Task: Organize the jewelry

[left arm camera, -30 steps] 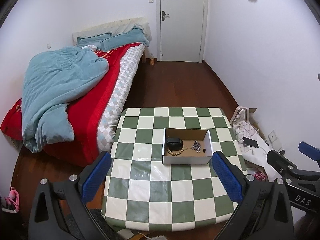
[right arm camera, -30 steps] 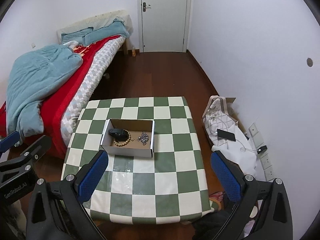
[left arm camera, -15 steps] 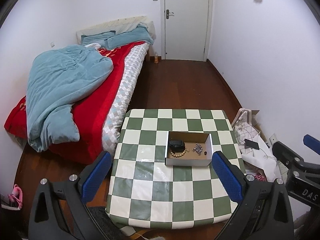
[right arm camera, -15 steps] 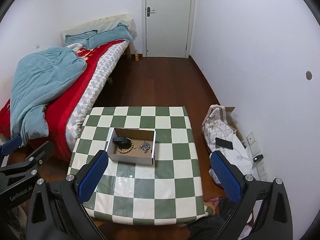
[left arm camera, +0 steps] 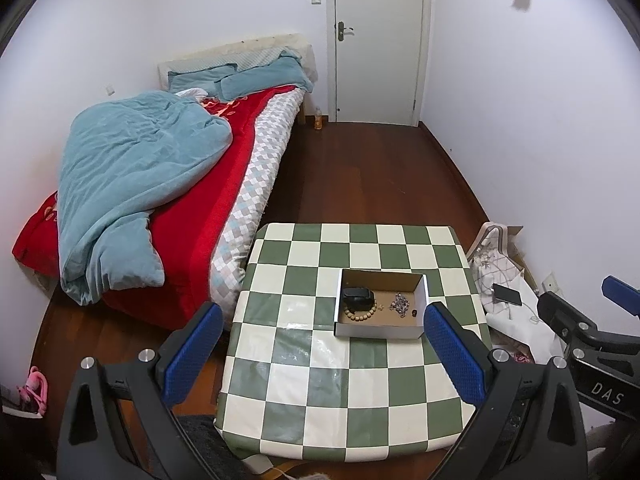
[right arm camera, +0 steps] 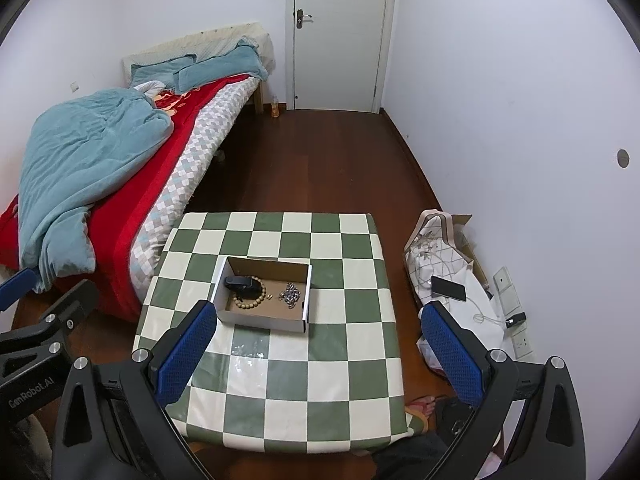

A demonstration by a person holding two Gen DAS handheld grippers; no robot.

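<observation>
A shallow open cardboard box, white outside and brown inside, is seen on the table covered with a green-and-cream checked cloth, roughly at the middle of the top. Three pieces are laid on the box floor. A black, blocky watch-like item is set at the left end; its exact kind cannot be told. A bracelet of round tan wooden beads is curled just in front of it, touching or partly under it. A tangled silver metal chain is heaped toward the right end, apart from the beads. A small dark speck is visible near the chain in the left wrist view, too small to identify.

The left gripper is held above the near part of the table, its blue-padded jaws spread wide with nothing between them; the box is framed beyond and between the tips, nearer the right-hand pad, well apart from contact. The right gripper is likewise held with jaws wide and empty; the box lies ahead, just past the left-hand pad and left of centre.

A bed with a red cover and teal duvet is beside the table, and a white closed door is at the far wall.
</observation>
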